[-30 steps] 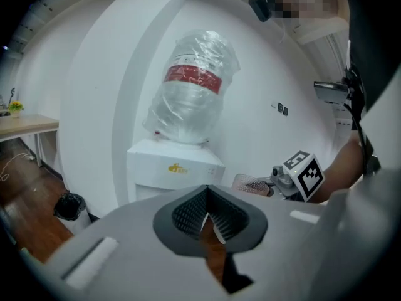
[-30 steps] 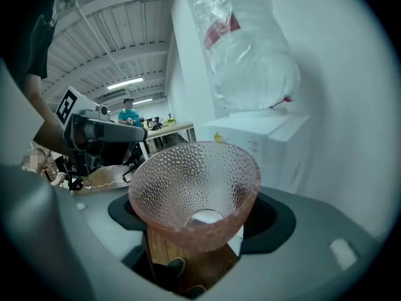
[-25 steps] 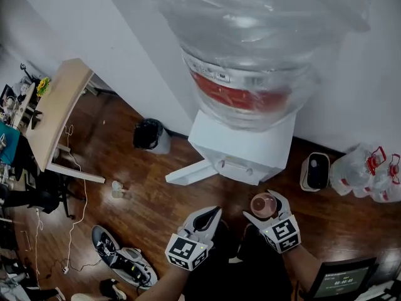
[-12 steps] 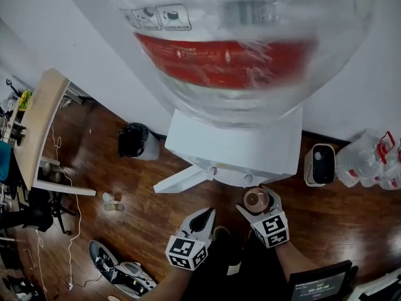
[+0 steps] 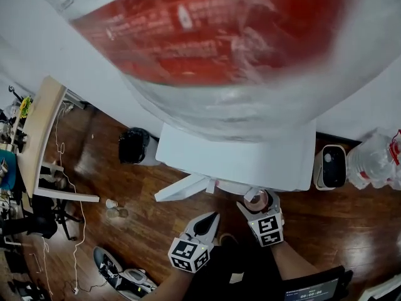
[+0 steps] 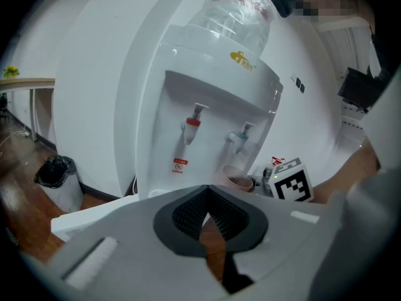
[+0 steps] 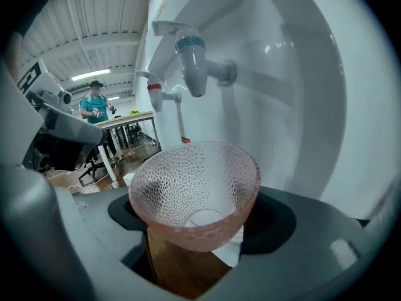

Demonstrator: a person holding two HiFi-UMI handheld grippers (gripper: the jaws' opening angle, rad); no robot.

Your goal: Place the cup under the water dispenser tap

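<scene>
Just under and a bit short of the blue tap (image 7: 191,58), the cup (image 7: 194,180) is held upright, gripped by the right hand-held gripper (image 7: 199,223), so the tap is found up and ahead of the rim. The left hand-held gripper (image 6: 210,212) is seen clenched empty, farther back.

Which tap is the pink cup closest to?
The blue-tipped tap: it's close above the cup in the right tool, while the red-tipped tap is farther off to the side.

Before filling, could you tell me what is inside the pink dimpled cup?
Nothing visible: the translucent pink dimpled cup looks empty down to its round base. The right gripper covers its lower outside.
</scene>
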